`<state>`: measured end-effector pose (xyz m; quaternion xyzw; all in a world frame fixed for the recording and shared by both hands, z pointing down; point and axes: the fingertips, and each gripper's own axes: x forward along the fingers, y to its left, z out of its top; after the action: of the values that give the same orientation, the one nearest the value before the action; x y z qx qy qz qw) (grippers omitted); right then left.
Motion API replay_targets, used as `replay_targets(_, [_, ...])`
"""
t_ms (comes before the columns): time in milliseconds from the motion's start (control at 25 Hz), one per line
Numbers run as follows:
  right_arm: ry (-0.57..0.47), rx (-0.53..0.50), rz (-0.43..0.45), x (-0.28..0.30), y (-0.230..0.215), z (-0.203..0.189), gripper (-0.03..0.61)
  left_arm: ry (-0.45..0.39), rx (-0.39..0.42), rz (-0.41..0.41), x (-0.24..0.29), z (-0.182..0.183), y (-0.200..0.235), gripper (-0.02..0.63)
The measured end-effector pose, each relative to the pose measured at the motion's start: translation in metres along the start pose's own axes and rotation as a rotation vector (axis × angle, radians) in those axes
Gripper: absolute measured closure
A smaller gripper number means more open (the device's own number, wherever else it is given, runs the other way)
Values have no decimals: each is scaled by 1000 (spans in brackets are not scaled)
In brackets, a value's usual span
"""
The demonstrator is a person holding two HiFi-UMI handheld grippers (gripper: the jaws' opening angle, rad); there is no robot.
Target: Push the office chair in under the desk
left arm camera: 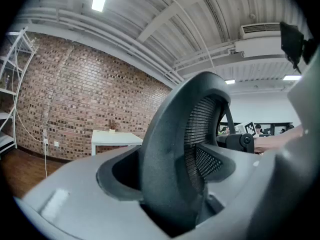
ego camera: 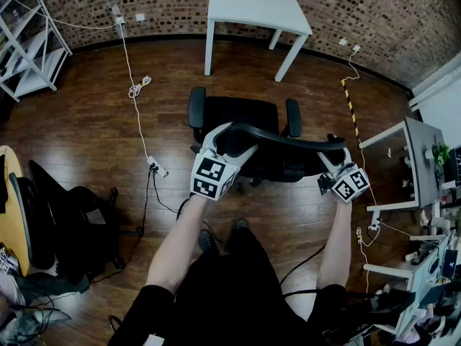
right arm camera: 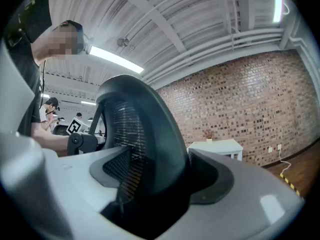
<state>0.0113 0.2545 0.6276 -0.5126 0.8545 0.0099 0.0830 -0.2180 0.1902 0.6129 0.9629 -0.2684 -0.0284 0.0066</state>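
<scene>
A black mesh office chair (ego camera: 241, 117) stands on the wood floor, facing a white desk (ego camera: 256, 7) against the brick wall, with open floor between them. My left gripper (ego camera: 220, 139) is shut on the left end of the backrest's top rim (ego camera: 281, 139), and my right gripper (ego camera: 333, 150) is shut on its right end. In the left gripper view the backrest rim (left arm camera: 170, 154) fills the gap of the left gripper (left arm camera: 170, 179), with the desk (left arm camera: 112, 138) beyond. The right gripper view shows the rim (right arm camera: 150, 134) wedged in the right gripper (right arm camera: 160, 176) and the desk (right arm camera: 215, 146) behind.
A power strip with cables (ego camera: 157, 168) lies on the floor left of the chair. A white shelf rack (ego camera: 32, 42) stands far left, another black chair (ego camera: 65, 215) near left. A yellow-black cable cover (ego camera: 351, 107) and a white desk (ego camera: 410, 164) are at the right.
</scene>
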Motion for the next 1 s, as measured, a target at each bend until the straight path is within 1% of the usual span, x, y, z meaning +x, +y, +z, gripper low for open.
replay_targets(160, [0, -11, 7, 0, -28, -1, 235, -4, -14, -11, 30, -12, 0, 183])
replay_targets(320, [9, 1, 36, 17, -74, 13, 239, -10, -11, 7, 83, -5, 13, 181])
replay_targets(400, [6, -1, 43, 21, -87, 12, 245, -22, -1, 11, 99, -7, 20, 179])
replay_targets(520, [-3, -21, 49, 22, -95, 1, 252, -49, 8, -13, 112, -22, 28, 176])
replay_targets(600, [-3, -22, 63, 28, -109, 2, 268, -59, 10, -38, 129, -24, 37, 178])
replay_targets(680, [7, -7, 82, 41, -131, 9, 282, -54, 8, -52, 155, -18, 50, 178])
replay_targets(760, [18, 9, 96, 60, -157, 18, 284, -44, 3, -61, 187, -10, 69, 176])
replay_targets(920, [47, 23, 94, 123, -228, 43, 295, -4, -34, -88, 268, 15, 122, 178])
replay_targets(1000, [56, 21, 85, 148, -251, 46, 296, 13, -50, -102, 295, 20, 145, 178])
